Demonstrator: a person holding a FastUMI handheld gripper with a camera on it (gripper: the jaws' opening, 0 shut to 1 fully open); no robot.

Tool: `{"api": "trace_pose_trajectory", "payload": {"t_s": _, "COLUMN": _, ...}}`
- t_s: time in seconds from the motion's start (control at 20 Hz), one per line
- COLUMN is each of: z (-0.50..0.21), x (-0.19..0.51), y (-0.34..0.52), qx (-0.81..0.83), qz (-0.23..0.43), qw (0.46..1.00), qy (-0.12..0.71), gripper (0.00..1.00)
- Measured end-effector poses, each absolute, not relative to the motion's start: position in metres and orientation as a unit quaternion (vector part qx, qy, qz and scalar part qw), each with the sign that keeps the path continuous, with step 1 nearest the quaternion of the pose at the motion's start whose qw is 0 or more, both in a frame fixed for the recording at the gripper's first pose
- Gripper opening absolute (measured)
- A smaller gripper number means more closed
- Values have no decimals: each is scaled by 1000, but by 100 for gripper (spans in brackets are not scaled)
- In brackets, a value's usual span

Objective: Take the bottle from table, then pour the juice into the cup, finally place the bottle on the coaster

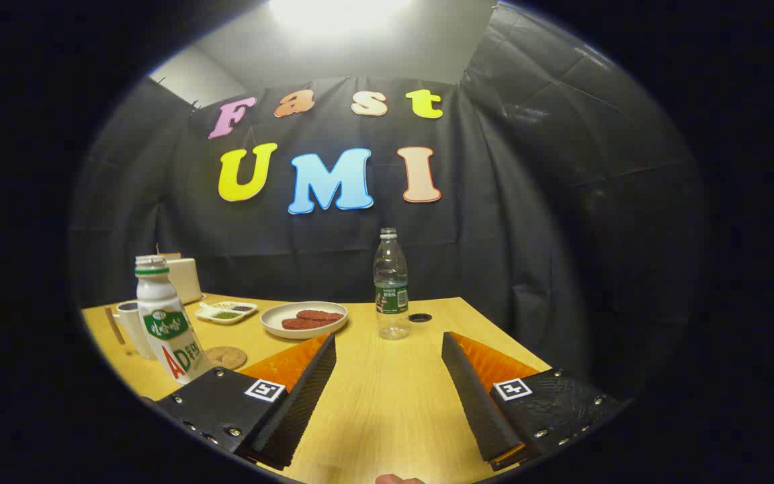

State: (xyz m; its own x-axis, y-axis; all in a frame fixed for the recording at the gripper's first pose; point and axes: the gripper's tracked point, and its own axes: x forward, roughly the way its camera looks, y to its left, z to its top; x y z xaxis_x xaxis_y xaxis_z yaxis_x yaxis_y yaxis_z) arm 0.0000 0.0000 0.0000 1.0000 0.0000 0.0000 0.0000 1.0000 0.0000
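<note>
Gripper (388,349) held low over the wooden table (387,403), fingers spread wide, nothing between them. Bare tabletop in the gap.

Straight ahead, beyond the fingertips: clear plastic water bottle (391,284), upright, capped, apparently nearly empty, near the far edge of the table, a small dark hole (420,317) in the tabletop just beside it. Left of the water bottle: shallow white plate (304,318) with two reddish-brown patties. Further left, a small white tray (226,312) with greenish and dark contents.

Off to the left of the left finger: white drink bottle (164,324) with green cap band and green-and-red label, upright, apart from the fingers. Probably the juice bottle of the task, though the clear bottle dead ahead cannot be ruled out. Behind it, touching or nearly so, a white cup (130,327) with handle. Round woven coaster (226,357) flat on the table, just beside the drink bottle's base, near the left fingertip. Pale box-like object (184,279) at the back.

Step in hand, by judgement: the very first, approach before the pick. Nothing grasped, nothing poured, coaster bare.

Next move calls for: lining the open fingers up either side of the chosen bottle's body, then closing squarely; for the white bottle, a swing left, with care not to nudge cup or coaster.
</note>
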Motion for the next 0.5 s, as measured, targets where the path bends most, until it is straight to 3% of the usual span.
{"api": "trace_pose_trajectory", "payload": {"t_s": 0.5, "z": 52, "x": -51, "y": 63, "qx": -15, "qz": 8, "qw": 1000, "qy": -14, "gripper": 98}}
